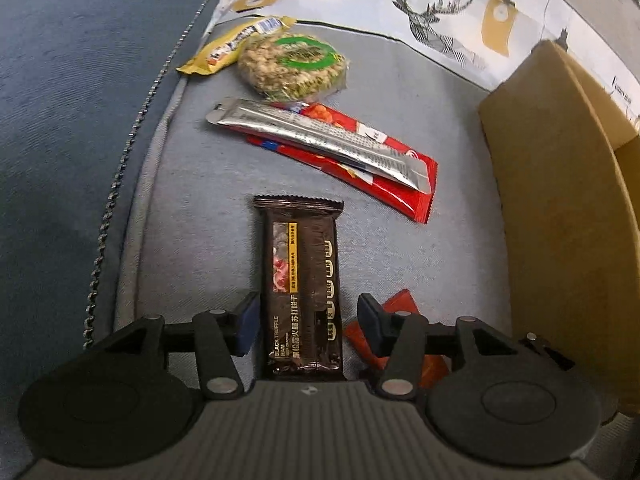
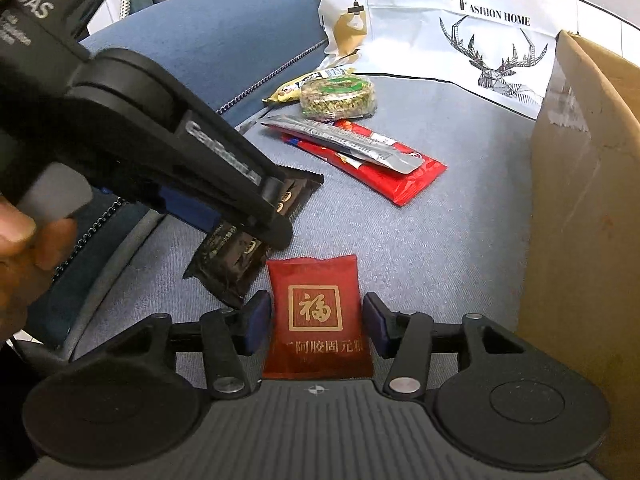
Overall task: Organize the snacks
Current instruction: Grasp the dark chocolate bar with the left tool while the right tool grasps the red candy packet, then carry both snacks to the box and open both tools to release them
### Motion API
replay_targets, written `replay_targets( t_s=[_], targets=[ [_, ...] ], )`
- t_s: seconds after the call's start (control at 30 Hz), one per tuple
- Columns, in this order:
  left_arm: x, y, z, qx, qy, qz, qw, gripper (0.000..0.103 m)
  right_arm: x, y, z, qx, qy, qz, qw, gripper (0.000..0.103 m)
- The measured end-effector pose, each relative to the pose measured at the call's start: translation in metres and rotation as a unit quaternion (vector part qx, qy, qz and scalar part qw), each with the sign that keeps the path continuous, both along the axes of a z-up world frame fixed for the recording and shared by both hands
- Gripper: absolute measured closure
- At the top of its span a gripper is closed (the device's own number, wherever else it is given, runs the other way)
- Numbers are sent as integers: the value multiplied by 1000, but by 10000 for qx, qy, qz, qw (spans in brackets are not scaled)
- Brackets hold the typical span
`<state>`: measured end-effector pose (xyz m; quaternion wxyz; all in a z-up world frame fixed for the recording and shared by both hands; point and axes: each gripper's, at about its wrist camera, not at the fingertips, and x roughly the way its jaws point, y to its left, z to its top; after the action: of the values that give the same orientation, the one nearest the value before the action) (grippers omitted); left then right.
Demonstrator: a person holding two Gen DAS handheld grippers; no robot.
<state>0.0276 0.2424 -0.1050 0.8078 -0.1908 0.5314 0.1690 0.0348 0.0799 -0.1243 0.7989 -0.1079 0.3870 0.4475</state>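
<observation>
A dark brown black-truffle cracker pack lies flat on the grey-blue cushion, between the fingers of my left gripper. The jaws stand open, with a clear gap on the right side. A small red packet with a gold square lies on the cushion between the pads of my right gripper, which is open with its pads close beside the packet's edges. In the right wrist view, the left gripper reaches down over the brown pack, just left of the red packet.
Farther back lie a silver stick pack on a long red pack, a round rice cake with a green label and a yellow pack. A cardboard box stands at the right. A deer-print pillow leans behind.
</observation>
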Motion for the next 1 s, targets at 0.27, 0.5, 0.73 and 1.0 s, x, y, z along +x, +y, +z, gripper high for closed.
replay_targets(
  t_s=[0.27, 0.5, 0.73, 1.0],
  targets=[
    [9, -9, -2, 207, 95, -123, 9997, 45, -1, -1, 0, -16, -89, -10, 10000, 56],
    [8, -9, -3, 200, 89, -131, 9997, 46, -2, -2, 1, -30, -136, -1, 9999, 58],
    [8, -9, -3, 249, 113, -164, 9995, 48, -2, -2, 1, -34, -131, 4, 9999, 58],
    [6, -7, -2, 279, 95, -152, 9994, 60, -3, -1, 2, -10, -173, -10, 9998, 58]
  ],
)
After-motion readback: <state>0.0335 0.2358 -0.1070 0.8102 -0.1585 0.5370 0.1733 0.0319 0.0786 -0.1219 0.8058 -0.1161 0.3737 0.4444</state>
